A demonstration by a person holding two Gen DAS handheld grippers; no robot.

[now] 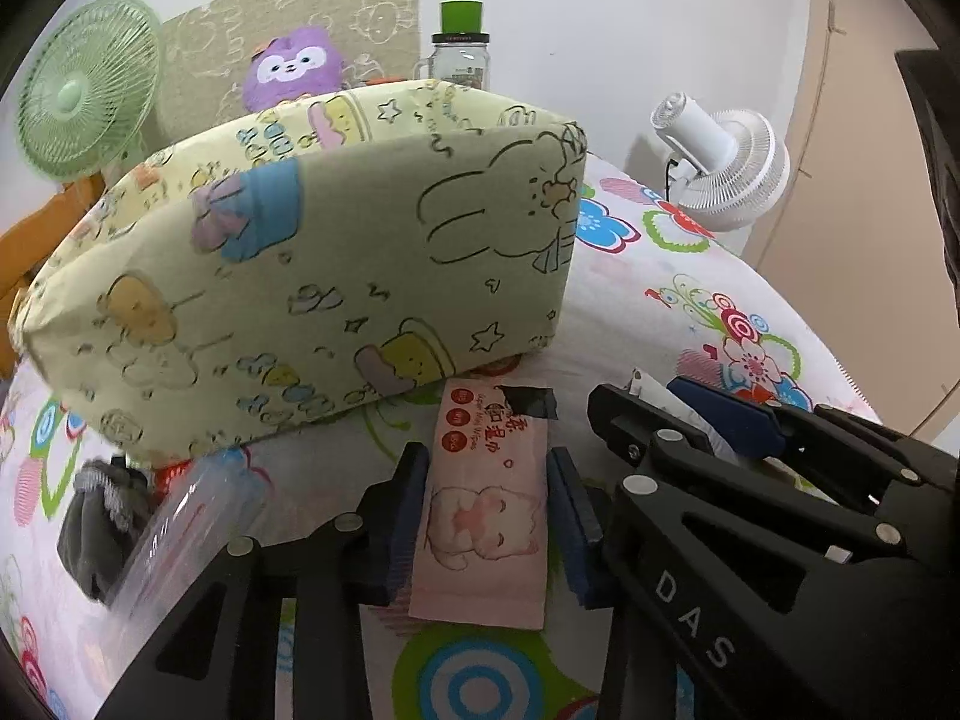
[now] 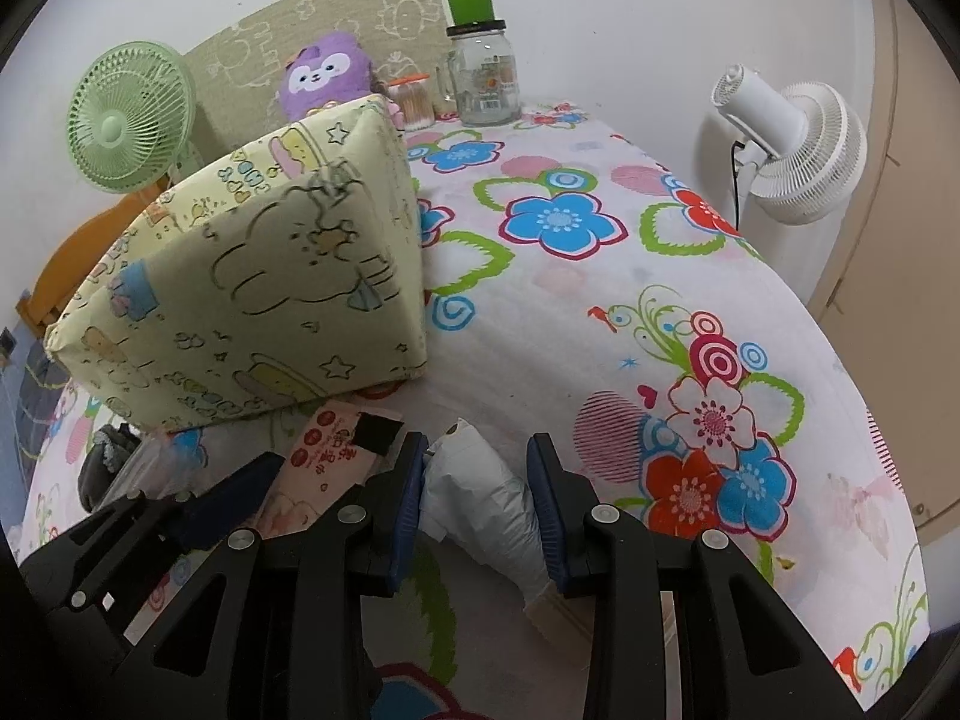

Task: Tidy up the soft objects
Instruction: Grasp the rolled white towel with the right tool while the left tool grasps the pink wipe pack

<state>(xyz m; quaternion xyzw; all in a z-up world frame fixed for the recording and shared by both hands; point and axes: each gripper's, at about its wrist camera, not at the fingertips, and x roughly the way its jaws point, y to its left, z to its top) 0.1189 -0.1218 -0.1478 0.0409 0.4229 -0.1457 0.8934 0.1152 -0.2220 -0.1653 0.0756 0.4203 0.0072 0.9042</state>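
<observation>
In the left wrist view, a flower-printed sheet (image 1: 648, 276) covers the surface, which falls away at 3 o'clock toward a beige floor and ends at a white wall at 12 o'clock. A yellow cartoon-print pillow (image 1: 312, 276) fills the middle from 9 to 12 o'clock, with a green fan (image 1: 84, 90), a purple plush toy (image 1: 294, 66) and a green-lidded glass jar (image 1: 461, 54) behind it, and a white fan (image 1: 726, 162) at 2 o'clock. The left gripper (image 1: 486, 516) straddles a pink wet wipes pack (image 1: 486, 516) lying flat just below the pillow; its jaws stand apart, flanking the pack's long edges, but whether the pads press it I cannot tell. A dark cloth (image 1: 102, 528) and a clear plastic bag (image 1: 186, 534) lie at 8 o'clock. In the right wrist view, bare sheet (image 2: 600, 324) stretches open from the centre to 3 o'clock, up to the rounded edge. The right gripper (image 2: 480, 510) has its jaws partly closed on both sides of a white tissue packet (image 2: 480, 504), the pads touching it. The wipes pack (image 2: 318, 468) lies just left, at 8 o'clock, with the left gripper's (image 2: 228, 501) fingers beside it, under the pillow's (image 2: 258, 276) lower corner.
</observation>
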